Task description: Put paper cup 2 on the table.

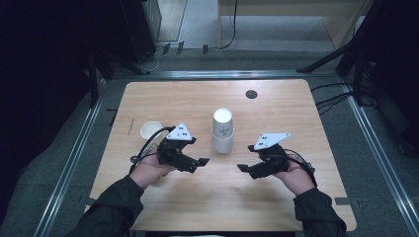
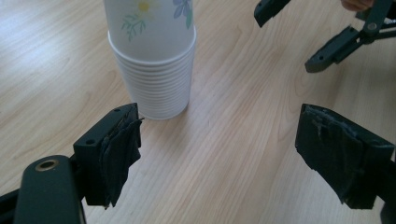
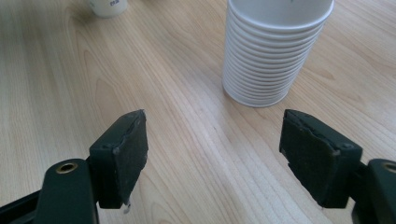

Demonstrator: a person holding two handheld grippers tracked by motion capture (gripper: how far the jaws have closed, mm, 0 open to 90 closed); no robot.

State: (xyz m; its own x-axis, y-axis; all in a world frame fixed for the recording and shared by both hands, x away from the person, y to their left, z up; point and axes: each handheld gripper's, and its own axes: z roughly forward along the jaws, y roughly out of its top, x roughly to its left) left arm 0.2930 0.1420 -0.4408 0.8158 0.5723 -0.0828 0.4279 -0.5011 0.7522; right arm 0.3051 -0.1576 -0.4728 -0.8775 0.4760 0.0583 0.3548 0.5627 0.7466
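A stack of white paper cups [image 1: 222, 131] with a flower print stands upright mid-table, also seen as the stack [image 2: 154, 65] in the left gripper view and the stack [image 3: 271, 51] in the right gripper view. One single white cup [image 1: 150, 130] stands left of it, and that cup [image 3: 108, 6] peeks in at the top of the right gripper view. My left gripper [image 1: 196, 164] is open, low and left of the stack, nothing between its jaws. My right gripper [image 1: 245, 170] is open too, lower right of the stack, with nothing in it. The two grippers point toward each other.
The wooden table [image 1: 276, 207] has a dark round grommet [image 1: 251, 94] near its far edge. Bare wood lies in front of the stack between the grippers. Metal rails run along both sides of the table, and cables lie on the floor at right.
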